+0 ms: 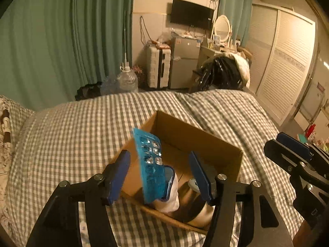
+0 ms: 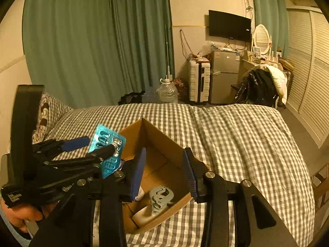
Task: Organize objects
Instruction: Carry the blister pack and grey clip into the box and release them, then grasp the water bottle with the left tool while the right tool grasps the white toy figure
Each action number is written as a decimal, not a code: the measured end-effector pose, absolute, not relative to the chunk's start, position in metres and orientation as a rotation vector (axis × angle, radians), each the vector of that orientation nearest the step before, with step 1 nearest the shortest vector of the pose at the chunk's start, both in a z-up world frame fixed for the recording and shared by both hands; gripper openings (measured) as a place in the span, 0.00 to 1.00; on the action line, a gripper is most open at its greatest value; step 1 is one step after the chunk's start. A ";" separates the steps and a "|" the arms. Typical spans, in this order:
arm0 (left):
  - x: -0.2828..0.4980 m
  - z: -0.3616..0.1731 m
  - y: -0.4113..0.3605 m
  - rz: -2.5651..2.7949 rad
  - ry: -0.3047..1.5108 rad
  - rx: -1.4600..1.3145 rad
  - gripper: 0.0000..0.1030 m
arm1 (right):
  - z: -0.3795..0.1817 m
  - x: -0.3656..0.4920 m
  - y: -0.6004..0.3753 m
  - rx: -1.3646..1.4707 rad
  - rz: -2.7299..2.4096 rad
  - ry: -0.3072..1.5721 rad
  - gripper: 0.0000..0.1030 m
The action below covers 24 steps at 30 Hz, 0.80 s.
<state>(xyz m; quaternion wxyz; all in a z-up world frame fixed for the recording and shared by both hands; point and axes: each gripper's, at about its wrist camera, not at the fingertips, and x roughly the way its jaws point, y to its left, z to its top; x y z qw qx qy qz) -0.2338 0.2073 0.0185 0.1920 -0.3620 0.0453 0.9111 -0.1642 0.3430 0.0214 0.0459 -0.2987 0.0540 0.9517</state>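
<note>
An open cardboard box (image 1: 218, 144) (image 2: 156, 135) sits on the checked bed. A blue blister pack of pills (image 1: 149, 160) (image 2: 107, 144) stands tilted at the box's left rim, leaning on a white and blue sock (image 1: 170, 193). My left gripper (image 1: 160, 175) is open with its fingers on either side of the pack, apart from it. A metal cup (image 1: 195, 207) lies in the box. My right gripper (image 2: 164, 173) is open and empty above the box. Below it lie a grey hair clip (image 2: 161, 198) and a white bar (image 2: 144, 216).
The grey checked bedcover (image 1: 82, 135) (image 2: 246, 144) spreads all around the box. A patterned pillow (image 2: 44, 115) lies at the left. Beyond the bed stand a water jug (image 1: 127, 80), a suitcase (image 1: 158, 68), a small fridge (image 1: 183, 61) and a chair with clothes (image 1: 226, 72).
</note>
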 end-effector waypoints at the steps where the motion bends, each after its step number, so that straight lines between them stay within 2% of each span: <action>1: -0.229 0.026 0.203 2.570 0.130 -1.003 0.72 | 0.028 -0.159 0.341 -0.899 2.905 0.162 0.43; 3: -0.214 0.044 0.193 2.601 0.134 -0.960 0.81 | 0.044 -0.146 0.335 -0.863 2.910 0.147 0.51; 6: -0.193 0.071 0.178 2.632 0.131 -0.919 0.89 | 0.070 -0.123 0.323 -0.805 2.927 0.124 0.60; 9: -0.169 0.095 0.160 2.672 0.122 -0.876 0.94 | 0.094 -0.098 0.311 -0.757 2.941 0.106 0.64; 17: -0.116 0.125 0.097 2.761 0.059 -0.841 0.95 | 0.126 -0.045 0.273 -0.715 2.995 0.043 0.68; 24: -0.078 0.098 0.051 2.845 0.080 -0.877 0.95 | 0.104 -0.019 0.238 -0.783 3.054 -0.005 0.72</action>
